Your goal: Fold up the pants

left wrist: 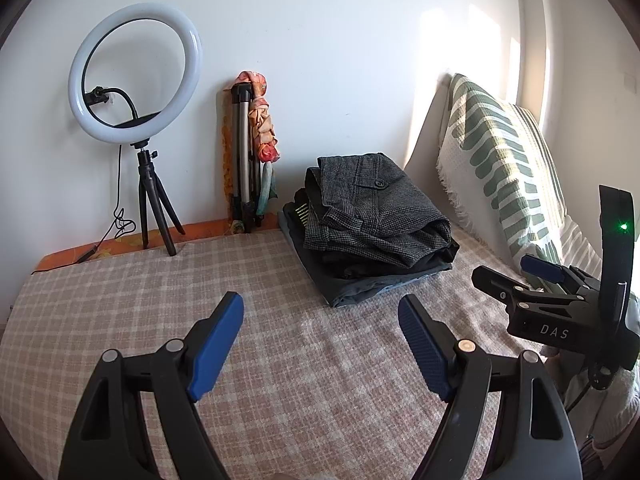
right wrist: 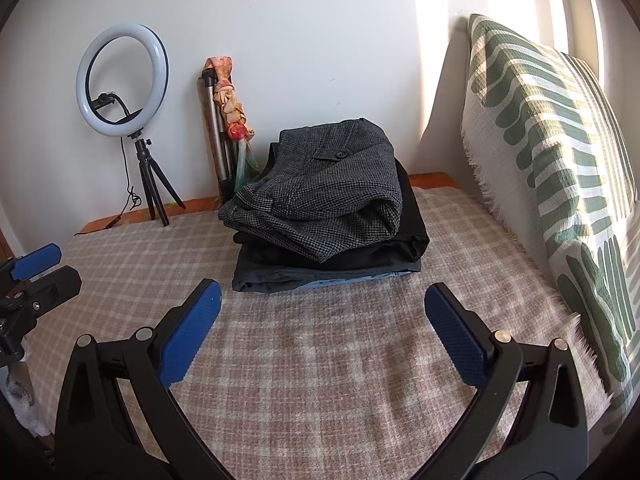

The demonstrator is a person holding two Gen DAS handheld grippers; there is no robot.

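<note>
A big bed with a pink and cream checked blanket (right wrist: 320,360) fills most of both views. Near the far edge of the bed sits a neat pile of folded clothes, and on top of it lie the folded grey pants made of thick speckled cloth (right wrist: 320,196), with a small dark button on a pocket flap. Under the grey pants are a folded black cloth (right wrist: 412,236), a dark grey cloth and a thin bit of light blue cloth (right wrist: 344,280) at the bottom. To the right of the pile, a big white cushion with green stripes (right wrist: 552,160) leans up against the wall, close to the pile but not touching it. Behind the pile on the left, a folded silver tripod with an orange flowery scarf tied around it (right wrist: 224,120) stands against the white wall. Further left, a round white ring light on a small black tripod (left wrist: 134,74) stands at the edge of the bed, with a thin black wire hanging down. The left gripper with blue pads (left wrist: 320,340) is held above the bare blanket with its two fingers spread wide apart and nothing between them. The right gripper with blue pads (right wrist: 320,336) is also above the blanket, fingers wide apart and holding nothing, and it points at the pile, with only blanket in between.
</note>
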